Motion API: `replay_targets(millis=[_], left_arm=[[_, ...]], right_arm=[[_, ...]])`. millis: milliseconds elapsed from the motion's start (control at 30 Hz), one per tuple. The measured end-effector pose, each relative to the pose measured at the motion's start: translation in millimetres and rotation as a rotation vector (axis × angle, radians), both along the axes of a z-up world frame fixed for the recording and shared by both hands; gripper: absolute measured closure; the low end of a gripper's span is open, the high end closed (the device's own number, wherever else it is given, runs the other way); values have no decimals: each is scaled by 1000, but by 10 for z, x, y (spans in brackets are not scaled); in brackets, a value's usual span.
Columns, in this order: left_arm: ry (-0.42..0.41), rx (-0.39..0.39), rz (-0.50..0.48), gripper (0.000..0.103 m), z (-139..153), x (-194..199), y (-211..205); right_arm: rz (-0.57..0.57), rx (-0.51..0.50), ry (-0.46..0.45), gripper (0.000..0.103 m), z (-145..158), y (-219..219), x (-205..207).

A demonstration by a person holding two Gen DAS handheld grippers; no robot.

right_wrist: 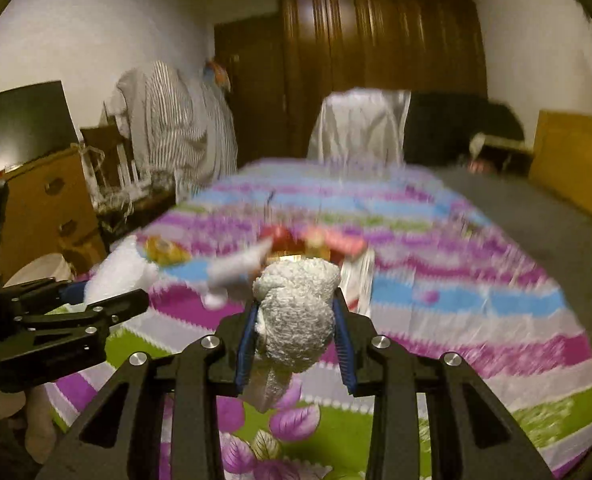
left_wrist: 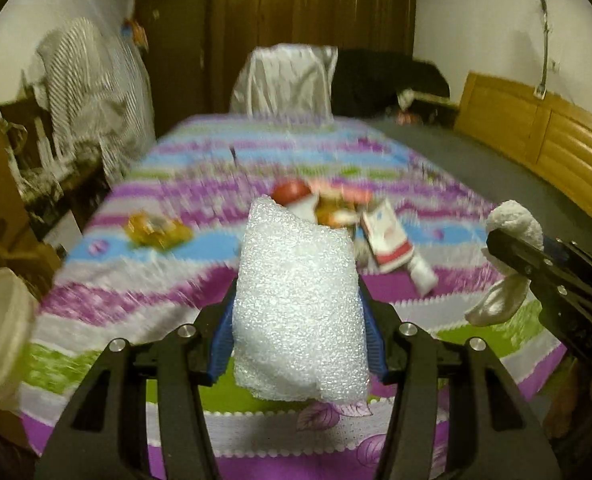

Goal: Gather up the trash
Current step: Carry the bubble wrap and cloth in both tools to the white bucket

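A white bubbly foam sheet point(left_wrist: 298, 312) stands upright between the blue-padded fingers of the left gripper point(left_wrist: 296, 316), which clamps it from both sides above the purple, blue and green striped bedspread point(left_wrist: 136, 292). The right gripper point(right_wrist: 296, 320) pinches a crumpled white fuzzy sock point(right_wrist: 296, 312) (its loose end dangles below the fingers). Farther along the bedspread lie a red-and-white paper carton point(left_wrist: 388, 240), a red-capped white bottle point(left_wrist: 296, 196) and a yellow crinkled snack wrapper point(left_wrist: 156, 232), all blurred. A white round bucket point(left_wrist: 0, 320) sits beside the bed at left.
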State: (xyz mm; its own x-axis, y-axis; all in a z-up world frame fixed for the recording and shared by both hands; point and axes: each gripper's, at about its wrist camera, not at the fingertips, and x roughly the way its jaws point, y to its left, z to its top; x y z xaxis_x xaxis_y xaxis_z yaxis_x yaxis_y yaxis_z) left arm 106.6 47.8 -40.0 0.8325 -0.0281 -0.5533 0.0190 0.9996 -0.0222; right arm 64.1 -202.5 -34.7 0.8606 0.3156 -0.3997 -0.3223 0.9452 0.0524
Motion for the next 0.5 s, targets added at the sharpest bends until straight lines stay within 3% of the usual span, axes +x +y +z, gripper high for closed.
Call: replay_targets(millis=[200,500], left_arm=[[-141,24,23,52,361,-299,-53],[-175,24,20,52,456,-376,-121]], right_arm=[[-48,26,-116,67,348,-63,-356],[-66,15,-142,67,477,-62,-606]])
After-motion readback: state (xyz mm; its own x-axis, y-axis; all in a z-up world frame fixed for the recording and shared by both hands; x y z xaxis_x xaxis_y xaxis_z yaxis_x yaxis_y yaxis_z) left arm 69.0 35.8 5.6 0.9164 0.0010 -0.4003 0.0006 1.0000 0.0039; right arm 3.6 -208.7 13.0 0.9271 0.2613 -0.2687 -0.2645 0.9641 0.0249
